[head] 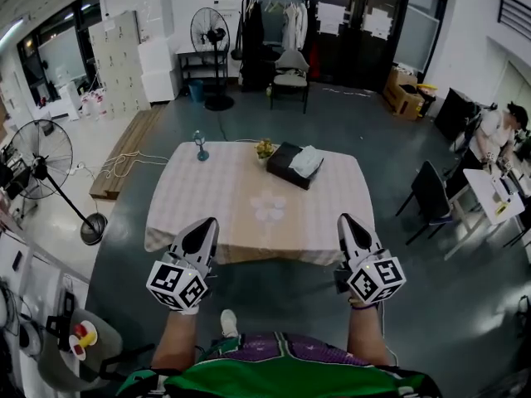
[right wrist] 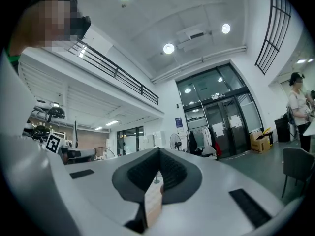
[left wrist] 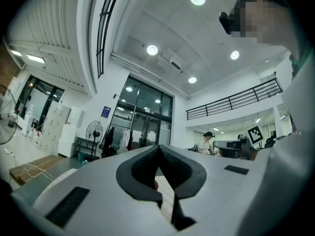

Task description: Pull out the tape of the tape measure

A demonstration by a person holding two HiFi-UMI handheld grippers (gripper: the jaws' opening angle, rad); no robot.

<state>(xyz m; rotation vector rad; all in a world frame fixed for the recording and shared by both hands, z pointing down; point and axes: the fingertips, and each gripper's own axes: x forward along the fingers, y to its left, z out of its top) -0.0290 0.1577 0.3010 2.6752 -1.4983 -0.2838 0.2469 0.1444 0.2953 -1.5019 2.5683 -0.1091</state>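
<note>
Two hand-held grippers, both closed and empty, short of a cloth-covered surface.

In the head view, your left hand-held gripper (head: pixel 206 225) at 7 o'clock and right hand-held gripper (head: pixel 348 220) at 5 o'clock point level towards the surface (head: pixel 207 201). Each has its ribbed dark pads pressed together on nothing, probably because nothing is within reach yet. Along the far edge of the checked, draped cloth, left to right: a slim teal item (head: pixel 201 146) at 11 o'clock. A yellowish lump (head: pixel 265 148) at 12, possibly the tape measure but too small to confirm. A flat black box (head: pixel 286 166) under a pale crumpled cloth (head: pixel 307 161) at 1 o'clock. No tape is drawn out.
</note>
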